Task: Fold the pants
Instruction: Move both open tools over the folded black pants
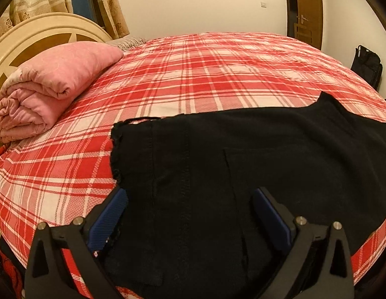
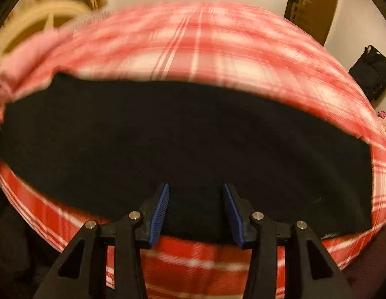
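The black pants (image 1: 242,164) are spread flat on the bed (image 1: 193,74), near its front edge. Both the left hand-held gripper (image 1: 190,199) and the right hand-held gripper (image 2: 196,194) are held spread apart just over the pants, nothing clamped.

No readable text, labels, brands or nos. showed in either view. Black pants (image 1: 242,174) and plaid bed sheet (image 1: 193,74) carried no visible print; right wrist view was blurred.

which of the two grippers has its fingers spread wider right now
The left gripper: its blue pads sit far apart over the black pants. The right gripper is open too, but narrower.
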Demonstrator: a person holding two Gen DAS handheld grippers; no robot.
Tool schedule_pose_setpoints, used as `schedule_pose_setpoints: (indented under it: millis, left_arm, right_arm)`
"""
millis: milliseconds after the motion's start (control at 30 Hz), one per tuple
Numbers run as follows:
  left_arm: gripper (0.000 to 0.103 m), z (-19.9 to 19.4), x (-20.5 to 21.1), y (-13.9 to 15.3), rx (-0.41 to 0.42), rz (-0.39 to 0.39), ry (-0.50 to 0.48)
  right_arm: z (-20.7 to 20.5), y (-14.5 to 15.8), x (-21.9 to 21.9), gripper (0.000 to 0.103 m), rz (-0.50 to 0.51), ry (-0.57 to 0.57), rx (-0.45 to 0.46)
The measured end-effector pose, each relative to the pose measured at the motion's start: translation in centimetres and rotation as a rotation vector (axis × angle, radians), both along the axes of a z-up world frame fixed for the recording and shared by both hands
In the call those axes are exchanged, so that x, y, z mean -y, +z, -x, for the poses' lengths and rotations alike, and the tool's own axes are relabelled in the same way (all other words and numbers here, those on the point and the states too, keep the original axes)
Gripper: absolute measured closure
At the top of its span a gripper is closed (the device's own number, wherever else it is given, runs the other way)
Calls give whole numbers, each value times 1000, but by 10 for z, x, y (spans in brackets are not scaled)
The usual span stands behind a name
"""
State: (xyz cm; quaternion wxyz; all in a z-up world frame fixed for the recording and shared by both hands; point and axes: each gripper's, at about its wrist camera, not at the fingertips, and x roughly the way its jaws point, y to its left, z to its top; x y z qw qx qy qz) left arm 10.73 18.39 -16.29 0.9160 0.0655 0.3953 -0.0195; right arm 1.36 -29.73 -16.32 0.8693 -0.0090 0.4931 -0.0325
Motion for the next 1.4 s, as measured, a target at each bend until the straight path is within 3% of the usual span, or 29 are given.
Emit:
schedule_pose_setpoints:
  millis: [200,267,400,533,733,833,1233,1300,1400]
  left_arm:
    - [0,4,-1,-1,-1,12,3]
    - [0,5,0,0,-8,11,10]
    - [0,2,3,1,-7,-13,17]
    - [0,-2,1,0,-13,0,20]
    - [0,-7,1,0,-25,3,19]
    - [0,-6,1,0,-25,6,17]
    - [0,-8,0,0,-39,12,21]
    - [0,-6,1,3,-45,-7,29]
    - [0,10,5,21,14,-73,55]
  right_arm:
    - [5,10,-11,56,70,38,-115]
    - [2,20,-29,56,90,70,-76]
    - [-9,40,-88,56,34,233,32]
    - [-19,40,-146,56,17,380,96]
    - [-21,7,-196,56,29,464,38]
    - [-6,0,-199,56,69,472,78]
    - [2,-1,-182,55,24,471,75]
    - [2,3,-172,55,-9,465,64]
    - [2,13,-141,55,-59,410,81]
